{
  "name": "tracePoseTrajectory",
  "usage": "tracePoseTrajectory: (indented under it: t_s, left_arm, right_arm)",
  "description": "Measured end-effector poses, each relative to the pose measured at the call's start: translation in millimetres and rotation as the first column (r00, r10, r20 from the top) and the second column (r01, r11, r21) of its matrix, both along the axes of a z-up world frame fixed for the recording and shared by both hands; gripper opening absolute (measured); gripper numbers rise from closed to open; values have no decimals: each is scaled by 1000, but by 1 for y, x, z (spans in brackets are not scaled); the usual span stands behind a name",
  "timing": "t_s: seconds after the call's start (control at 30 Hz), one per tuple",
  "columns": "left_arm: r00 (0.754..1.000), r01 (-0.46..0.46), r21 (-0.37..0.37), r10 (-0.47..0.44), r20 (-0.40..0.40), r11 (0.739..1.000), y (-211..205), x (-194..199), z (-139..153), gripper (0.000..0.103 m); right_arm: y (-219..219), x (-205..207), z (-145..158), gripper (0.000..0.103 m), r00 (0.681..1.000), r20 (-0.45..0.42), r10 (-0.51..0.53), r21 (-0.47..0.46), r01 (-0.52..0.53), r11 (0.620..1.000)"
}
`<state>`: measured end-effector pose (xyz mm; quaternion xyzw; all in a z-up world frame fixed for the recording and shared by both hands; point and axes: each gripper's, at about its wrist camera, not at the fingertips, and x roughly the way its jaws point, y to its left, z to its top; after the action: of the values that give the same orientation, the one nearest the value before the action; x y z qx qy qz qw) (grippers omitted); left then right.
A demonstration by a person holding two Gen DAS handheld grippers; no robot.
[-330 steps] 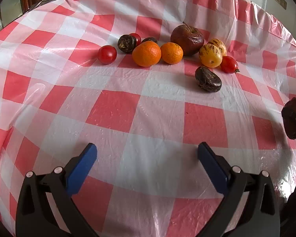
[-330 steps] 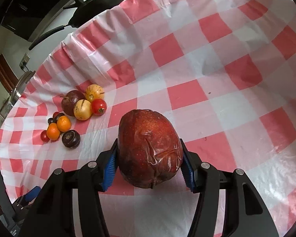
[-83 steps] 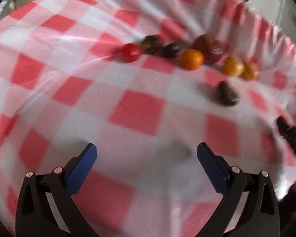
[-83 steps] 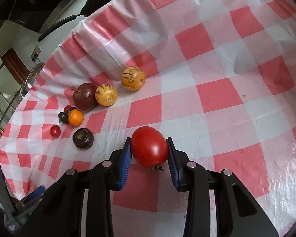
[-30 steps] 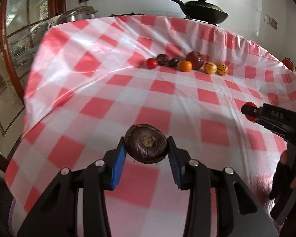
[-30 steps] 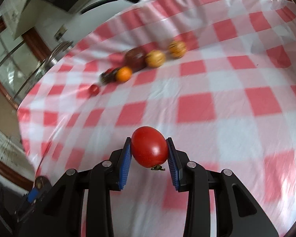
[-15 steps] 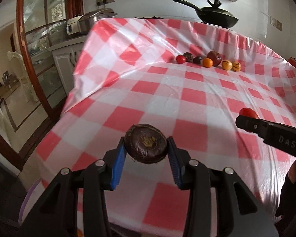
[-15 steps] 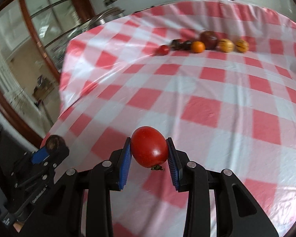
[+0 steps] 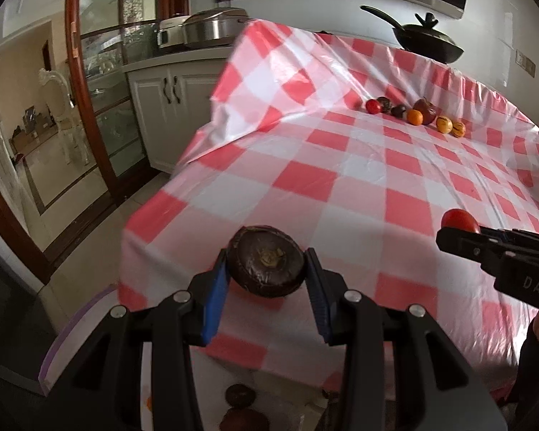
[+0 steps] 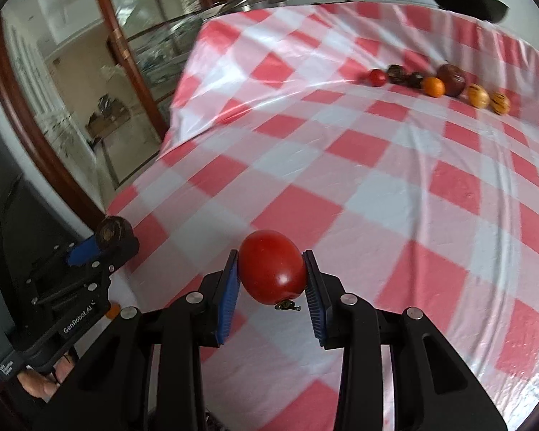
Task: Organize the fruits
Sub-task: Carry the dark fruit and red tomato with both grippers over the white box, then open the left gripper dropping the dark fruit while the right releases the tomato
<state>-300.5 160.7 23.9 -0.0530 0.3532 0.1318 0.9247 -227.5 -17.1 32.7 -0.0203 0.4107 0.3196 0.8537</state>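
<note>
My left gripper is shut on a dark, wrinkled brown fruit, held over the near corner of the table. My right gripper is shut on a red tomato, stem end down, above the table's near edge. Each gripper shows in the other's view: the right one with its tomato at the right, the left one with its dark fruit at the left. A row of fruits lies far back on the red-and-white checked cloth: a small tomato, dark fruits, an orange, a dark apple, two striped yellow ones.
Below the table's near edge, a white container holds dark fruits. A wood-framed glass door and white cabinets stand to the left. A black pan sits behind the table. A hand grips the left tool's handle.
Both grippers have drawn back from the fruit row toward the table's near edge, each keeping its fruit. The floor, door and the container below have come into view.
</note>
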Motion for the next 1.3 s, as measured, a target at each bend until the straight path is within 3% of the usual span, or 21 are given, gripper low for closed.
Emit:
tracePoseTrajectory:
  t_s: [0.3, 0.47, 0.63, 0.67, 0.83, 0.97, 1.07, 1.2, 1.3]
  left_arm:
    - [992, -124, -23, 124, 10, 992, 49, -66, -8, 42]
    - [977, -204, -28, 202, -63, 979, 80, -94, -31, 42]
    - [947, -263, -16, 255, -198, 965, 101, -106, -70, 42]
    - [931, -277, -6, 267, -247, 961, 106, -107, -83, 42]
    - [870, -321, 20, 303, -389, 947, 124, -111, -124, 42]
    - [834, -364, 15, 333, -439, 931, 138, -117, -143, 42]
    - [814, -396, 8, 354, -460, 918, 147, -119, -151, 42]
    - [789, -413, 25, 371, -490, 910, 155, -118, -162, 42]
    - [783, -425, 18, 378, -494, 905, 157, -122, -163, 42]
  right_arm:
    - [49, -51, 2, 36, 974, 72, 214, -51, -211, 976]
    - [86, -92, -9, 36, 913, 98, 395, -105, -385, 917]
    - [128, -124, -49, 36, 832, -6, 555, -193, -545, 816]
    - [134, -129, -57, 36, 819, -26, 573, -212, -564, 798]
    - [167, -160, -101, 36, 715, -166, 679, -277, -695, 664]
    - [190, -192, -128, 36, 608, -228, 761, -353, -780, 517]
    - [196, -207, -144, 36, 555, -251, 793, -400, -806, 437]
    - [193, -217, -157, 36, 520, -263, 813, -442, -814, 378]
    - [188, -218, -161, 37, 515, -272, 813, -448, -816, 366]
